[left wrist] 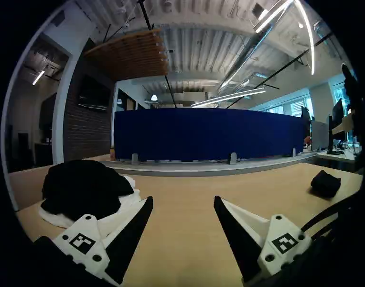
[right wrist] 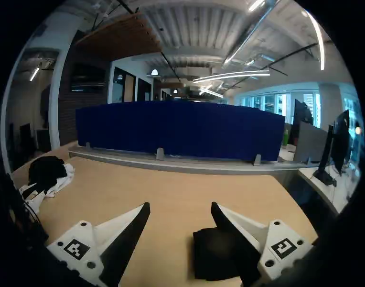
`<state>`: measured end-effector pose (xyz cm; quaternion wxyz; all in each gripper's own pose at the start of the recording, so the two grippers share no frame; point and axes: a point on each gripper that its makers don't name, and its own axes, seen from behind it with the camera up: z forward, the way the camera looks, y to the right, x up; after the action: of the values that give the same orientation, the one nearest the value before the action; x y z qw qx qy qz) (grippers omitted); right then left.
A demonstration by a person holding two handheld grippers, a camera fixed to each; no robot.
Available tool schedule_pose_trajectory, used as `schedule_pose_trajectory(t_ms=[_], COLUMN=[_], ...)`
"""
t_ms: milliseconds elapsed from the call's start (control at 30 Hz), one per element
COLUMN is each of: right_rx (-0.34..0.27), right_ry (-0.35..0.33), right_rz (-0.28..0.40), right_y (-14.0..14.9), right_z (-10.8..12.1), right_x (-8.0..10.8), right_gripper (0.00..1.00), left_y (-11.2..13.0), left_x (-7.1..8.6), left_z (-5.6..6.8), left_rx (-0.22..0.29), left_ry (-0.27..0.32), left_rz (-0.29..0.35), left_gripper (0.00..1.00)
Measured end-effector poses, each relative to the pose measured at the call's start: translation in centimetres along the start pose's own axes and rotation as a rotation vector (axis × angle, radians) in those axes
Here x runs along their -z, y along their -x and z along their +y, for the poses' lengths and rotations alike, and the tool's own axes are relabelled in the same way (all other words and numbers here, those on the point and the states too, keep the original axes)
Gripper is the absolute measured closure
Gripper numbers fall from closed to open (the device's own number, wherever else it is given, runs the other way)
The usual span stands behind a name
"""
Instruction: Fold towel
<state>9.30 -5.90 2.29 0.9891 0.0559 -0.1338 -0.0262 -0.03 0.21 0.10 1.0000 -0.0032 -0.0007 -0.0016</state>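
In the left gripper view, a heap of black and white towels (left wrist: 84,191) lies on the wooden table (left wrist: 192,191), just beyond my left gripper's left finger. My left gripper (left wrist: 182,203) is open, with nothing between its fingers. A folded black towel (left wrist: 326,183) rests far to the right. In the right gripper view, my right gripper (right wrist: 180,210) is open above the table (right wrist: 173,191). A folded black towel (right wrist: 213,253) lies flat close under its right finger. The heap of towels (right wrist: 48,177) sits at the far left.
A blue partition (left wrist: 206,133) on grey feet runs along the table's far edge. Monitors (right wrist: 338,143) and desks stand to the right. Black cables (right wrist: 20,205) trail at the left edge of the right gripper view.
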Motion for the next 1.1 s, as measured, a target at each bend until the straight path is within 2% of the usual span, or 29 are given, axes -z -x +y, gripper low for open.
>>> schedule_pose_trajectory(t_ms=[233, 500, 700, 1100], right_rx=[-0.010, -0.018, -0.042, -0.049], right_ry=[0.008, 0.030, 0.043, 0.053], right_rz=[0.019, 0.092, 0.150, 0.195], right_y=[-0.6, -2.5, -2.8, 1.6], right_z=[1.0, 3.6, 5.6, 6.3], right_x=[0.3, 1.3, 2.3, 2.4], right_gripper=[0.01, 0.01, 0.01, 0.01], left_y=[0.0, -0.1, -0.1, -0.1], left_x=[0.1, 0.2, 0.2, 0.2], left_z=[0.1, 0.1, 0.1, 0.1], left_rx=[-0.002, -0.002, -0.003, -0.003], left_ry=[0.000, 0.000, 0.000, 0.000], left_rz=[0.001, 0.001, 0.001, 0.001], left_gripper=[0.05, 0.05, 0.05, 0.05])
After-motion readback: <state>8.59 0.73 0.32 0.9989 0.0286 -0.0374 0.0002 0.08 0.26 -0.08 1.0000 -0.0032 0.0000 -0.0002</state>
